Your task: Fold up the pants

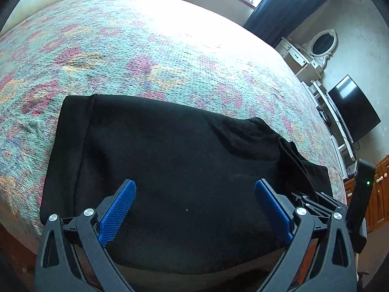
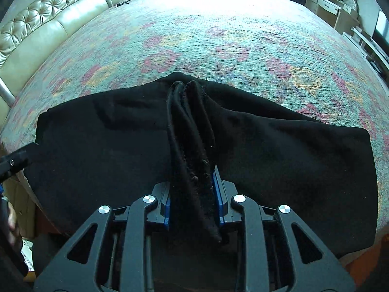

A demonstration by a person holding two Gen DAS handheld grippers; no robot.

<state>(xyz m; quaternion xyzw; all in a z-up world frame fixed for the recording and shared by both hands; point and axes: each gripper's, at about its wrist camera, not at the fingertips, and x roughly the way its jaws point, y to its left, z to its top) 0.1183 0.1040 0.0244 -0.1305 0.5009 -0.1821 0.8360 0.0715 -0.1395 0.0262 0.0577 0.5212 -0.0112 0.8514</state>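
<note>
Black pants [image 1: 170,160] lie folded on the floral bedspread [image 1: 145,48] near the bed's front edge. My left gripper [image 1: 194,189] is open and empty, its blue pads [image 1: 116,209] spread wide just above the pants. My right gripper [image 2: 192,185] is shut on a bunched, layered edge of the pants [image 2: 189,126], which rises as a ridge between its blue pads [image 2: 217,189]. The rest of the pants [image 2: 291,158] spreads flat to both sides. The right gripper also shows at the right of the left wrist view [image 1: 313,202], and part of the left gripper at the left edge of the right wrist view [image 2: 14,160].
A padded leather headboard [image 2: 48,24] runs along the bed's left side. A white dresser with an oval mirror [image 1: 316,48] and a dark TV [image 1: 352,107] stand to the right. Dark curtains [image 1: 287,7] hang by the window. The bed's front edge drops off just below the pants.
</note>
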